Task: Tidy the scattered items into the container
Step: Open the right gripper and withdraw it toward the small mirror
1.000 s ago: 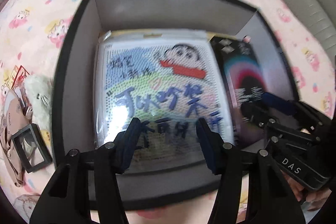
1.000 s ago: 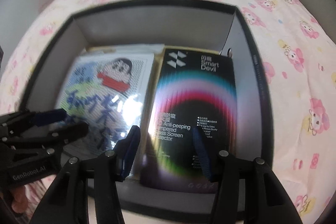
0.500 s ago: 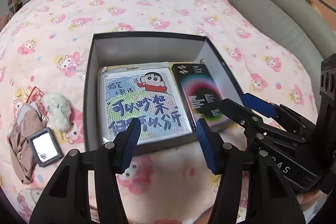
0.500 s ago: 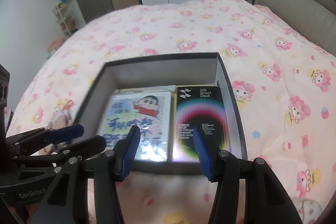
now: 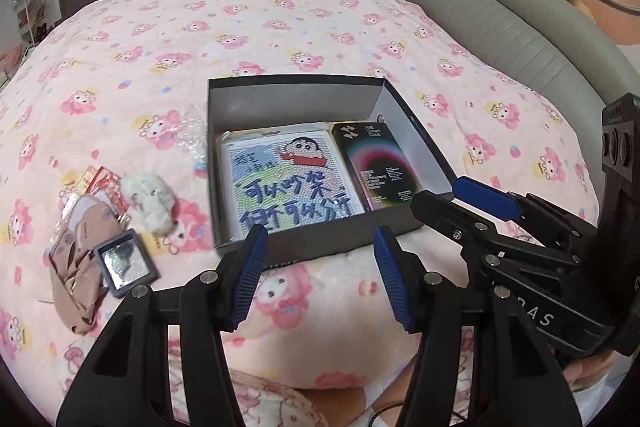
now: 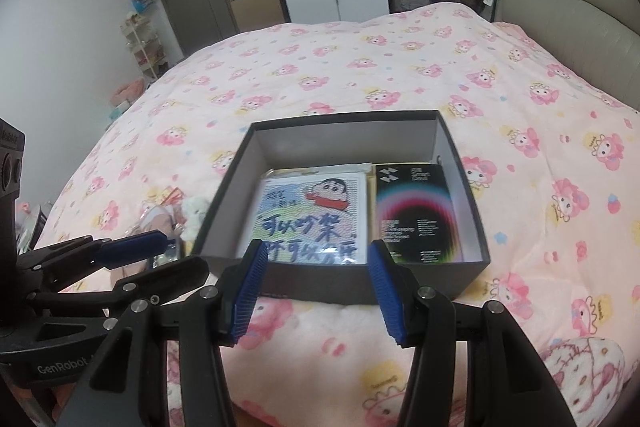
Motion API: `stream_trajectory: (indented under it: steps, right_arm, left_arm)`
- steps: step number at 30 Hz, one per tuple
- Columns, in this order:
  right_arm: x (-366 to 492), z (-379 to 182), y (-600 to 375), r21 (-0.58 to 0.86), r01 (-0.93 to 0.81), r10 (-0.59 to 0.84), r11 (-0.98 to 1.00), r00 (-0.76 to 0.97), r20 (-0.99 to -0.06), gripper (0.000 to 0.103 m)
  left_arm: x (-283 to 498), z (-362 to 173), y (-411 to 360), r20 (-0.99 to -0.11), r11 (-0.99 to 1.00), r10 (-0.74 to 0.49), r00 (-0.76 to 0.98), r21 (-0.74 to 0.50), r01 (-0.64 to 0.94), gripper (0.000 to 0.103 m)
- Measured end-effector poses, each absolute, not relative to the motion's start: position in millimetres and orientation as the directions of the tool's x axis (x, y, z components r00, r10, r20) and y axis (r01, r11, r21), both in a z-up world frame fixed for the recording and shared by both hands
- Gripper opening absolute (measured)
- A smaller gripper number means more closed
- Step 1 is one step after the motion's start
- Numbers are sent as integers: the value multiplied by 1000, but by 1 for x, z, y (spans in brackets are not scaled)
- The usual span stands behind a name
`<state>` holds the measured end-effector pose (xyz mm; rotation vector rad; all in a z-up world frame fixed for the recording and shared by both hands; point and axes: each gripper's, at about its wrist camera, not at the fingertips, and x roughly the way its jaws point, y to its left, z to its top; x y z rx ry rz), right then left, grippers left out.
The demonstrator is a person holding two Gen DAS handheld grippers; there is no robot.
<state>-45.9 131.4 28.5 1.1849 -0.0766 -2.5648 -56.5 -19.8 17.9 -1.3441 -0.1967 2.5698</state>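
Hovering over the bed, left gripper (image 5: pixel 318 277) and right gripper (image 6: pixel 316 291) — jaws parted, empty. Box (image 5: pixel 320 241) holds two packs; plush (image 5: pixel 150 197), pouch (image 5: pixel 80 247), small case (image 5: pixel 124 263) remain left — likely next pickup.

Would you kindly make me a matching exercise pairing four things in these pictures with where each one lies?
Things:
1. cartoon picture
2. black packet
3. white fluffy toy
4. small mirror

Places:
A. on the bedspread, nearest the camera, left of the box
B. in the box, right side
C. on the bedspread, beyond the mirror
D. in the box, left side

Pairs: 1-D, 2-B, 3-C, 4-A
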Motion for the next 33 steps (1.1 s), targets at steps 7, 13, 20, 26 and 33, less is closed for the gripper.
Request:
stream_trajectory:
  steps: [7,13,20,26,33]
  right_arm:
    - [-34,31,104,159,307,-322,-938,-603,-730,48]
    - [-32,25,80,169,349,-351,-922,-566,-746,48]
    - [-29,17,38,164,413,-380,-896,-519,-766,48]
    - [-30,11,-3,161,474,-405,-866,-473,-782,48]
    - [-32,-5,-55,144,536,-408,-832,-414,-814,48]
  left_arm:
    - [-42,19,-44,-795,-970,240,-558,-211,-117,56]
    - [-31,12,-68,-807,-976,211,-552,-208,-69,56]
    - [-17,3,-108,-813,-973,192,-549,-230,0,56]
    - [-5,-5,-147,-820,-969,154,-552,-234,76,56]
    - [2,-26,-195,-834,-951,144,-532,-266,159,56]
